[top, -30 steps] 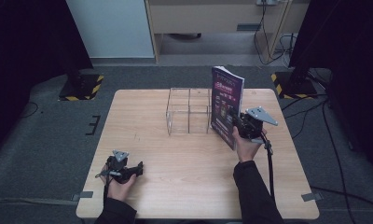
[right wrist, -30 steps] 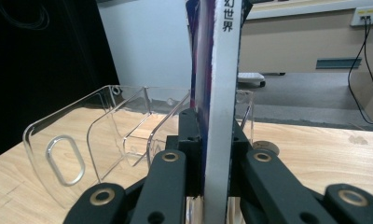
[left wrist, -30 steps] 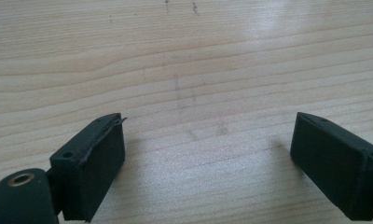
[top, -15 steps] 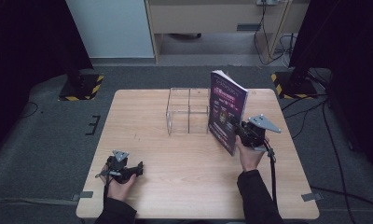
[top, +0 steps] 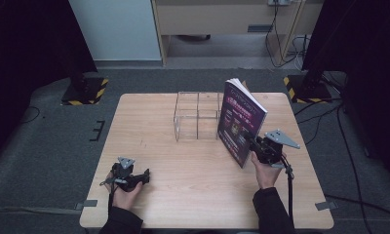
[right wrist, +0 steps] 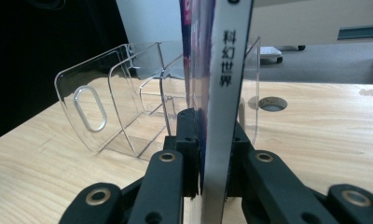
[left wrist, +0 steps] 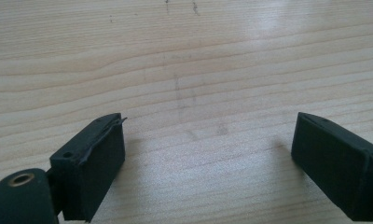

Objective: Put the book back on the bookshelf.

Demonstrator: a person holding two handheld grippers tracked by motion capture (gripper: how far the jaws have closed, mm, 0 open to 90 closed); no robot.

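A purple magazine [top: 240, 119] stands upright, lifted off the table, with my right gripper [top: 258, 145] shut on its spine edge. In the right gripper view the white spine [right wrist: 226, 88] with dark characters runs up between the two jaws of the right gripper [right wrist: 212, 154]. A clear acrylic rack [top: 197, 116] with dividers stands just left of the magazine; the same clear rack [right wrist: 124, 107] lies behind and left of the spine. My left gripper [top: 143, 177] rests at the table's near left, open. The left gripper [left wrist: 208, 158] has bare wood between its jaws.
The wooden table [top: 149, 136] spans the middle of the high view. A round cable hole [right wrist: 271, 103] sits in the table beyond the magazine. Yellow-black striped stand bases [top: 86, 90] sit on the floor at both far corners, and cables [top: 324, 117] trail on the right.
My right gripper has drawn the magazine toward the person and slightly right, away from the rack. The left gripper has not moved.
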